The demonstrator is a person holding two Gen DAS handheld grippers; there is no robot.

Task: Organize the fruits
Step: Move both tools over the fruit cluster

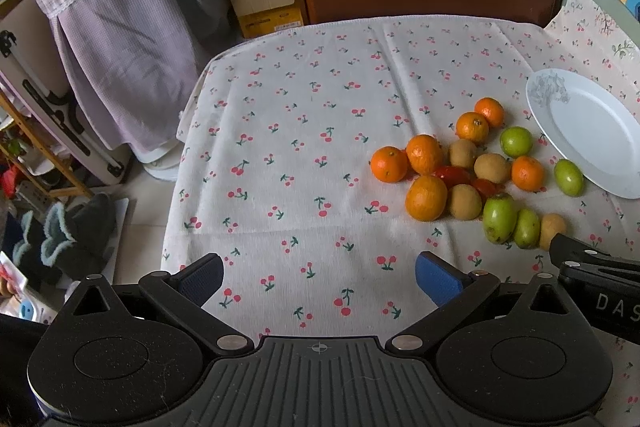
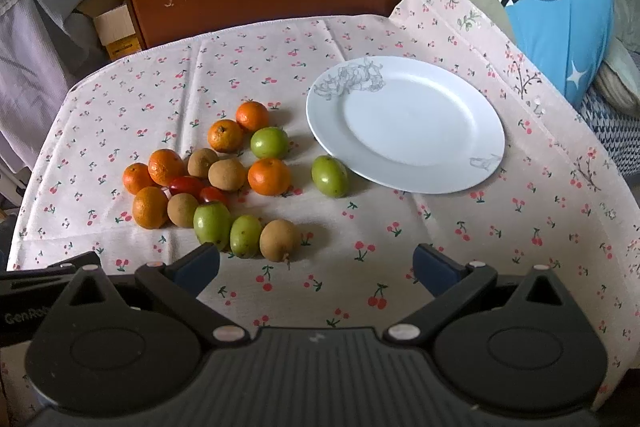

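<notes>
On the cherry-print tablecloth (image 2: 280, 67) beside the round white plate (image 2: 404, 123) lie six oranges (image 2: 269, 176), four green fruits (image 2: 329, 175), four brown fruits (image 2: 227, 174) and two red tomatoes (image 2: 186, 185). Left gripper (image 1: 320, 279) and right gripper (image 2: 316, 267) hover, both spread, holding nothing.

Orange, green, brown and red fruits (image 2: 224, 183) are seen on a white cloth (image 2: 440, 247) printed with red cherries; the plate (image 2: 472, 167) is white with grey markings.

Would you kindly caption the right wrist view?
Open right gripper hovers before mixed fruits beside an empty white plate.
</notes>
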